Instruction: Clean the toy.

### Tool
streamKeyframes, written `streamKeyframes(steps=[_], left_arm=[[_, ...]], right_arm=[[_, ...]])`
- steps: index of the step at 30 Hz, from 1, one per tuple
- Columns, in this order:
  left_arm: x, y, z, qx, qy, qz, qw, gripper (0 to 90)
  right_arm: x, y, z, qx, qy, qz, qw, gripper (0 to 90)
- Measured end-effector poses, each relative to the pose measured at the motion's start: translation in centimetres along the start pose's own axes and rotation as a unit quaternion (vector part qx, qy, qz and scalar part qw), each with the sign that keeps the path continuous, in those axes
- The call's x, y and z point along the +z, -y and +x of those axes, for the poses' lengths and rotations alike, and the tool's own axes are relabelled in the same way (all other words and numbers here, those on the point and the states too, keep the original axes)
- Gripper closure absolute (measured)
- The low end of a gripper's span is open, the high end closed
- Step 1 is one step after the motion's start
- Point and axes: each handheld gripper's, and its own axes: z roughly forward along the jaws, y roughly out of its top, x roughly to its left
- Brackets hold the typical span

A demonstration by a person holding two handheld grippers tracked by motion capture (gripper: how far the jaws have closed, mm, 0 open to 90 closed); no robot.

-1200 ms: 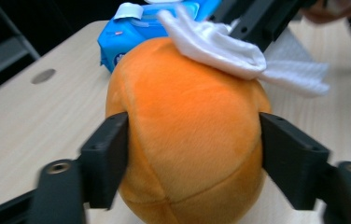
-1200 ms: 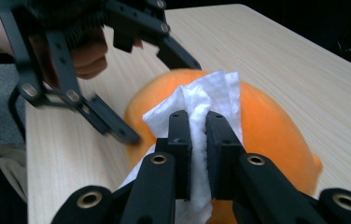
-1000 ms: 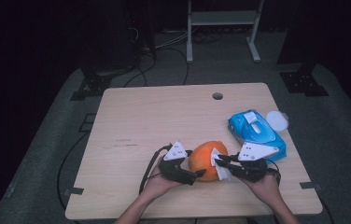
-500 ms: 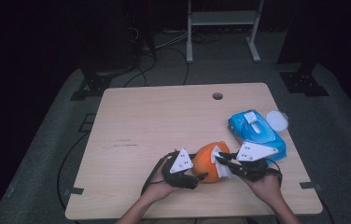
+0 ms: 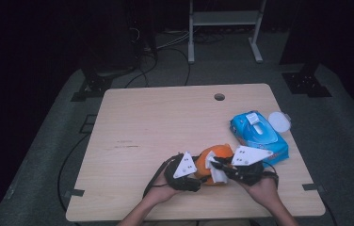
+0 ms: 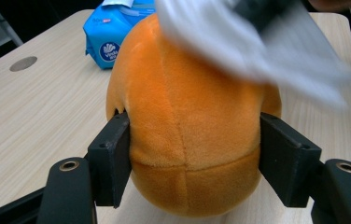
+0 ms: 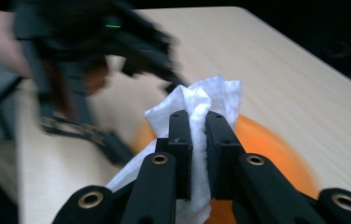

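Dark room, grey carpet, and a pale wooden table with a small round cable hole near the far edge. Over on the right side of it sits a blue plastic pack of wet wipes, with a round white lid just beside its far corner.

The thing I'm actually working on is a round orange plush toy sitting on the table at my near edge, right between my two hands. My left gripper has one black jaw on each side of it, low down on its body. The jaws have just been closing in on it, and in the left gripper view both pads look like they're right up against the fuzz, left one tucked a bit into the plush.

My right gripper is clamped tight on a crumpled white wipe, which bunches up between the jaws and spills out above and below them. The wipe lies over the top of the orange toy; in the left gripper view it's a blurry white smear across the toy's upper right.
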Motion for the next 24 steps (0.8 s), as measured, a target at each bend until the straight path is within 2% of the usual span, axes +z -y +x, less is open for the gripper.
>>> streamKeyframes(steps=[2, 4, 5, 6, 7, 9, 12, 14, 16, 18, 19, 21, 23, 24], left_arm=[[-0.1, 0.2, 0.2, -0.009, 0.007, -0.001, 0.9999, 33.1], [-0.2, 0.1, 0.5, -0.016, 0.012, 0.006, 0.9998, 32.2], [-0.1, 0.0, 0.7, -0.024, 0.016, 0.008, 0.9995, 30.2], [0.0, -0.2, 0.8, -0.043, 0.023, 0.01, 0.9988, 26.4], [0.1, -0.3, 0.9, -0.058, 0.028, 0.012, 0.9979, 19.8], [0.2, -0.4, 0.9, -0.076, 0.03, 0.011, 0.9966, 16.6], [0.0, -0.4, 0.9, -0.072, 0.027, 0.011, 0.997, 21.5], [0.0, -0.4, 0.8, -0.062, 0.022, 0.01, 0.9978, 24.1], [0.0, -0.4, 0.5, -0.041, 0.018, 0.013, 0.9989, 26.4], [-0.1, -0.3, 0.7, -0.038, 0.018, 0.015, 0.999, 26.6], [-0.1, -0.2, 0.8, -0.039, 0.018, 0.013, 0.999, 26.8], [-0.1, -0.1, 0.9, -0.042, 0.02, 0.009, 0.9989, 27.5], [-0.1, 0.1, 1.1, -0.041, 0.021, 0.008, 0.9989, 27.3], [-0.1, 0.1, 1.2, -0.046, 0.022, 0.007, 0.9987, 26.3]], right_arm=[[-1.0, 0.8, -1.4, 0.021, 0.028, 0.003, 0.9994, 81.0], [-1.3, 1.8, -2.4, 0.039, 0.034, 0.012, 0.9986, 81.0], [-1.3, 2.2, -2.5, 0.044, 0.032, 0.012, 0.9985, 81.0], [-1.2, 2.5, -2.5, 0.051, 0.029, 0.013, 0.9982, 81.0], [-1.0, 2.5, -2.3, 0.047, 0.029, 0.013, 0.9984, 81.0], [-0.8, 2.1, -1.8, 0.04, 0.027, 0.015, 0.9987, 81.0], [-0.4, 1.3, -0.7, 0.027, 0.007, 0.004, 0.9996, 81.0], [0.2, 0.7, 0.2, 0.025, -0.02, -0.007, 0.9995, 81.0], [0.9, 0.2, 1.0, 0.017, -0.042, -0.009, 0.999, 81.0], [1.3, -0.2, 1.5, 0.001, -0.034, 0.0, 0.9994, 81.0], [1.3, -0.2, 1.3, 0.001, -0.032, 0.0, 0.9995, 81.0], [0.9, -0.1, 0.7, 0.011, -0.024, -0.004, 0.9996, 81.1], [0.3, 0.3, -0.3, 0.017, 0.001, -0.001, 0.9999, 81.0], [0.1, 0.5, -0.6, 0.02, 0.008, 0.001, 0.9998, 81.0]])
